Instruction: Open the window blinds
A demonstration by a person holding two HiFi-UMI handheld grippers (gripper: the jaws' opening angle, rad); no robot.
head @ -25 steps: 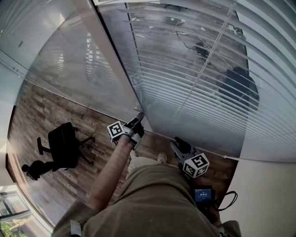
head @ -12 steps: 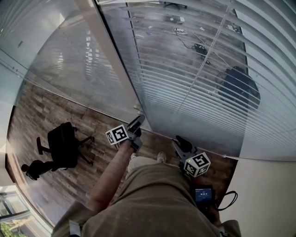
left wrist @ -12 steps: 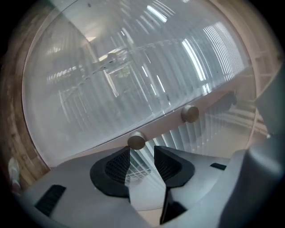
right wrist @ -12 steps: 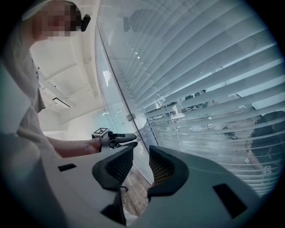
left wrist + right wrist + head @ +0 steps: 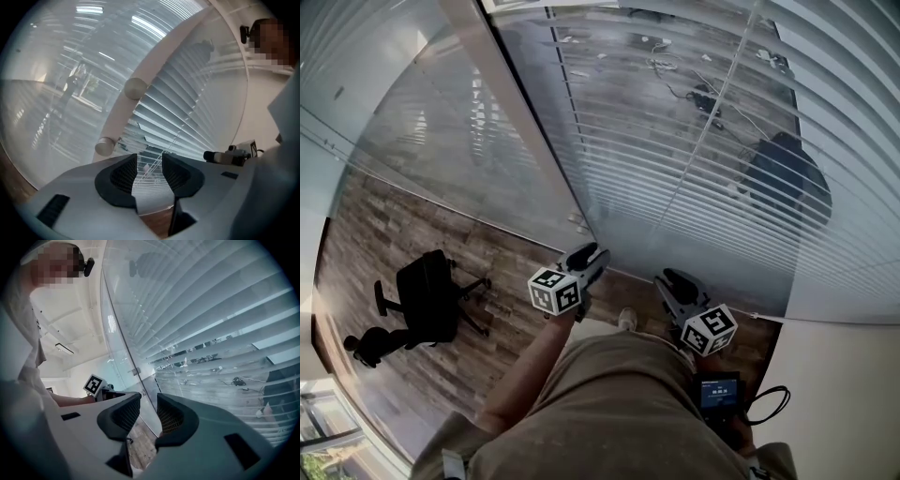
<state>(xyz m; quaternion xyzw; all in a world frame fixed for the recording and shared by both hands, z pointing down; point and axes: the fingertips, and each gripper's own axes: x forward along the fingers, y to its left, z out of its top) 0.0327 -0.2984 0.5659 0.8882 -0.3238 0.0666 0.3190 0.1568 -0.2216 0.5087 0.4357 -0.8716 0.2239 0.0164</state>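
White slatted blinds point(image 5: 694, 141) hang behind a glass wall, with a thin cord point(image 5: 712, 112) running down them. A white frame post point(image 5: 520, 122) carries two round knobs point(image 5: 136, 87) point(image 5: 105, 146). My left gripper point(image 5: 586, 255) is held a little short of the post's foot. Its jaws have just been opening and stand open point(image 5: 149, 159) with nothing between them, only slats point(image 5: 173, 108) beyond. My right gripper point(image 5: 672, 279) hovers beside it on the right, also open point(image 5: 149, 403) and empty, pointing at the glass point(image 5: 197, 310).
A black office chair point(image 5: 427, 295) stands on the wood floor point(image 5: 384, 225) to the left. A small device point(image 5: 719, 392) with a cable hangs by my right hip. Behind the glass are a dark chair point(image 5: 783, 173) and cables on the floor. A white wall point(image 5: 844, 394) closes the right side.
My left gripper has drawn back from the foot of the post, towards me, and rolled, so its marker cube shows other faces. My right gripper has shifted slightly.
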